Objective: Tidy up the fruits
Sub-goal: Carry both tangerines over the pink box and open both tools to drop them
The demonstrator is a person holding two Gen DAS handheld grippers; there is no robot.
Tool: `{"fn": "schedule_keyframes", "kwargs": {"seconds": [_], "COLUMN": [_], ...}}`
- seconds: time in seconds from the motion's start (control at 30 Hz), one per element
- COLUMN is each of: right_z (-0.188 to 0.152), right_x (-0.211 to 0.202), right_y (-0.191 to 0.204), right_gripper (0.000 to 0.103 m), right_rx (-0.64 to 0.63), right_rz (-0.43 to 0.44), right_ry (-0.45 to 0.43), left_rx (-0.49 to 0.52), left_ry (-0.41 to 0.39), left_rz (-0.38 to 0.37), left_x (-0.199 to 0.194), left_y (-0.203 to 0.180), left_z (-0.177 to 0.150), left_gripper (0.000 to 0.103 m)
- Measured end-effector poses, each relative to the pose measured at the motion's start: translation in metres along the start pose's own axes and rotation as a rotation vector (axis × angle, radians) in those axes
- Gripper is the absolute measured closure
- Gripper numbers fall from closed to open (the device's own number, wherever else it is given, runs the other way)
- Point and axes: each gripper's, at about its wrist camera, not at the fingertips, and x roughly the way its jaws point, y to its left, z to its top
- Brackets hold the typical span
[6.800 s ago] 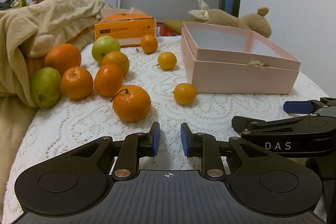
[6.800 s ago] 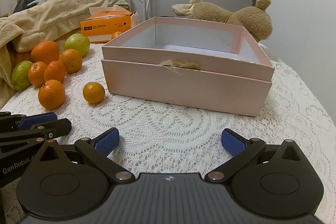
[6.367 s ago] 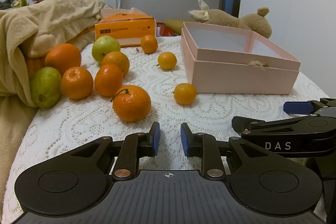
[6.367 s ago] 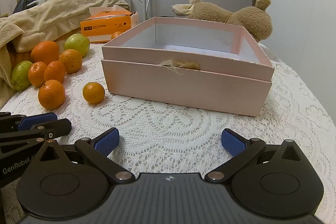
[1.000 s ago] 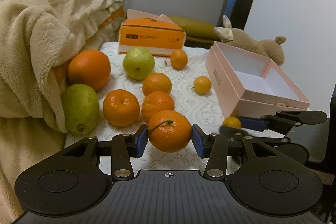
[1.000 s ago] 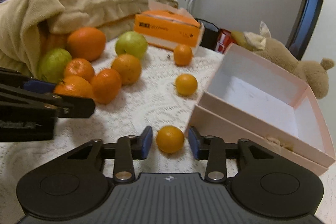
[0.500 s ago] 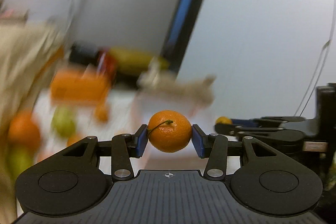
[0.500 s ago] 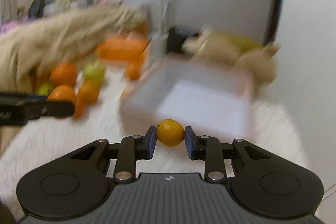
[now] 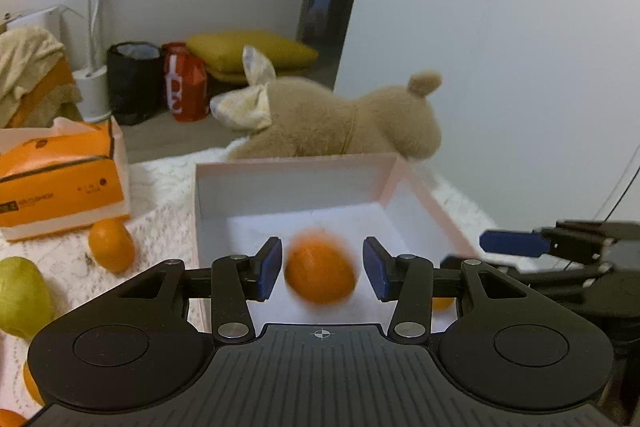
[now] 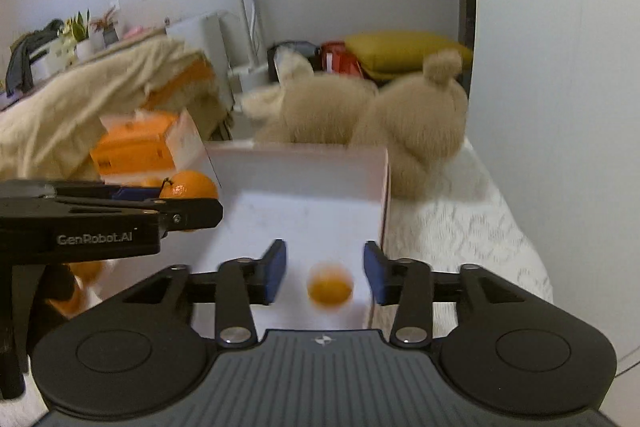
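Note:
Both grippers hover over the open pink box point(image 9: 416, 183), which also shows in the right wrist view point(image 10: 296, 155). My left gripper point(image 9: 322, 269) is open; a blurred orange point(image 9: 321, 275) is between its fingers, apart from both pads, falling into the box. In the right wrist view that orange point(image 10: 188, 187) shows beside the left gripper. My right gripper point(image 10: 324, 271) is open; a small blurred orange point(image 10: 330, 287) drops between its fingers into the box.
A plush toy point(image 9: 344, 123) lies behind the box. An orange tissue box point(image 9: 60, 179), a loose orange point(image 9: 111, 245) and a green pear point(image 9: 20, 297) sit left on the lace cloth. A beige blanket point(image 10: 80, 115) lies far left.
Both grippers moved over the pink box and opened. The large orange left the left jaws and the small orange left the right jaws; both are dropping.

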Motion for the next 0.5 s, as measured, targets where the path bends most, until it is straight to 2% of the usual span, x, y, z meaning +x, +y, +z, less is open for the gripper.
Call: {"fn": "schedule_keyframes", "kwargs": {"seconds": [0.13, 0.2, 0.27, 0.37, 0.43, 0.5], "right_z": [-0.014, -0.018, -0.02, -0.024, -0.027, -0.025], "right_x": [-0.01, -0.012, -0.008, -0.001, -0.002, -0.001], "right_y": [-0.002, -0.009, -0.015, -0.023, -0.031, -0.032], "right_gripper": [0.047, 0.046, 0.046, 0.045, 0.043, 0.044], "right_rx": [-0.064, -0.066, -0.064, -0.061, -0.034, -0.023], "right_rz": [-0.06, -0.069, -0.091, -0.134, -0.112, -0.123], "right_ry": [-0.051, -0.057, -0.036, -0.017, -0.015, -0.011], "left_rx": [-0.014, -0.023, -0.072, -0.159, -0.204, -0.219], "left_ry": [-0.108, -0.112, -0.083, -0.055, -0.009, 0.014], "left_rz": [0.082, 0.129, 0.185, 0.137, 0.077, 0.056], "left_x": [-0.031, -0.035, -0.038, -0.036, -0.029, -0.027], "left_y": [0.009, 0.014, 0.019, 0.03, 0.033, 0.031], "left_z": [-0.002, -0.006, -0.015, -0.025, -0.031, -0.036], "left_gripper": [0.054, 0.054, 0.054, 0.054, 0.055, 0.056]}}
